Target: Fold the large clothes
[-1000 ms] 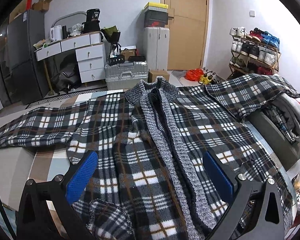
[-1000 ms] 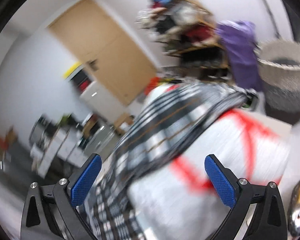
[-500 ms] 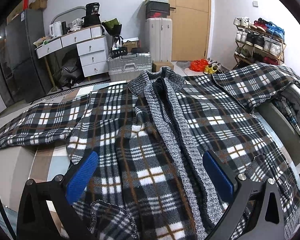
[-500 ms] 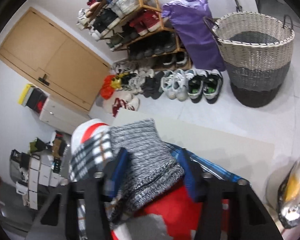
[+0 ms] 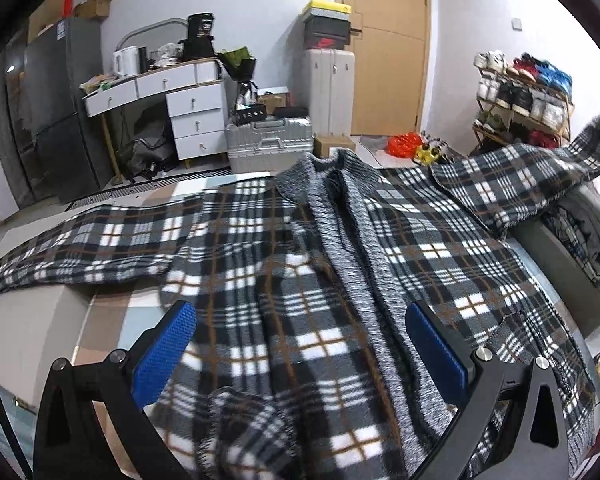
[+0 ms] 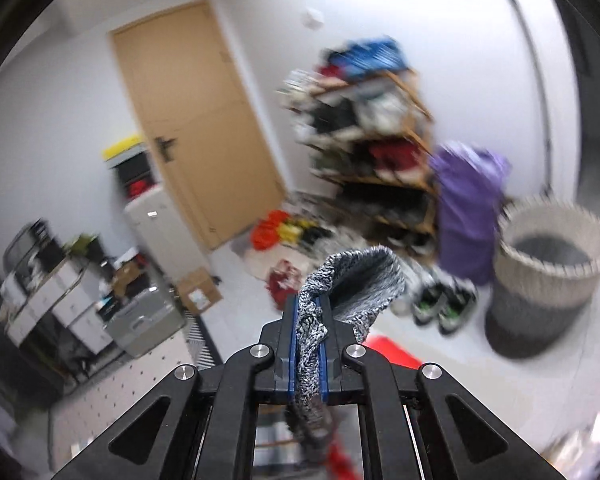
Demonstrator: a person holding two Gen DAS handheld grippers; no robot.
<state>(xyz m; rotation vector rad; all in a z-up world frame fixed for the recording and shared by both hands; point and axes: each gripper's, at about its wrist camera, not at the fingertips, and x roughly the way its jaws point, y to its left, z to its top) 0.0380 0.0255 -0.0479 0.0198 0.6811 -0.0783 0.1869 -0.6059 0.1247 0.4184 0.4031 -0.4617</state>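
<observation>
Right gripper (image 6: 309, 334) clamped tight on grey knit cuff (image 6: 356, 284) of plaid jacket (image 5: 300, 280), sleeve lifted off bed (image 5: 112, 320). Left gripper (image 5: 300, 344) wide open, holding nothing, over jacket's hem. Suggest: carry sleeve across the grey placket, keep tension, lay flat. Wicker basket (image 6: 552, 276) right of shoe rack (image 6: 372, 148): contents not visible.

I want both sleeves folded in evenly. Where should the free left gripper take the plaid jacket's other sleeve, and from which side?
Judging by its pose, grip the left sleeve at its far cuff end, coming from the outer left edge. It lies flat and stretched out away from the jacket body, so the end folds inward easily. The left gripper hovers open.
</observation>
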